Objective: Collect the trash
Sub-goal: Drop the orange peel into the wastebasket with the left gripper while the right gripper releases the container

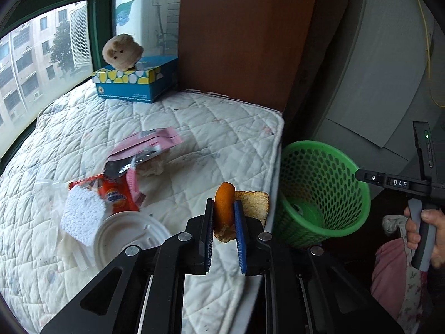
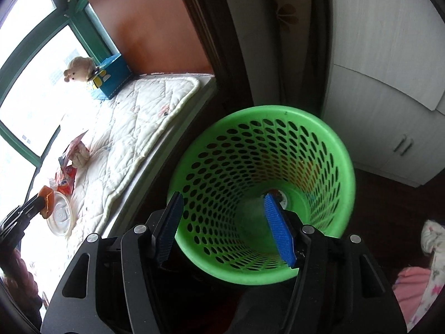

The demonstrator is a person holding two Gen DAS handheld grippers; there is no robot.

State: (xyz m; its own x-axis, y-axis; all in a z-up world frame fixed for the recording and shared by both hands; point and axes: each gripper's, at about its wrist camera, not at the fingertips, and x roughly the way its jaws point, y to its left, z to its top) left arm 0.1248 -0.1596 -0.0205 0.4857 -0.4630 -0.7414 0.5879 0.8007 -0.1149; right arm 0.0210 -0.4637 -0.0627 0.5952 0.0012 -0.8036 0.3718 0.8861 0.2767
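My left gripper is shut on an orange peel and holds it above the right edge of the quilted mat, left of the green perforated basket. In the right wrist view the peel shows at far left in the left gripper. My right gripper is open and empty, held over the near rim of the basket, looking into it. A pink wrapper, an orange snack packet, a white plastic lid and a white foam piece lie on the mat.
A blue tissue box with a plush toy on it stands at the mat's far end by the window. A brown panel rises behind the mat. A white cabinet stands beyond the basket. Pink cloth lies on the floor.
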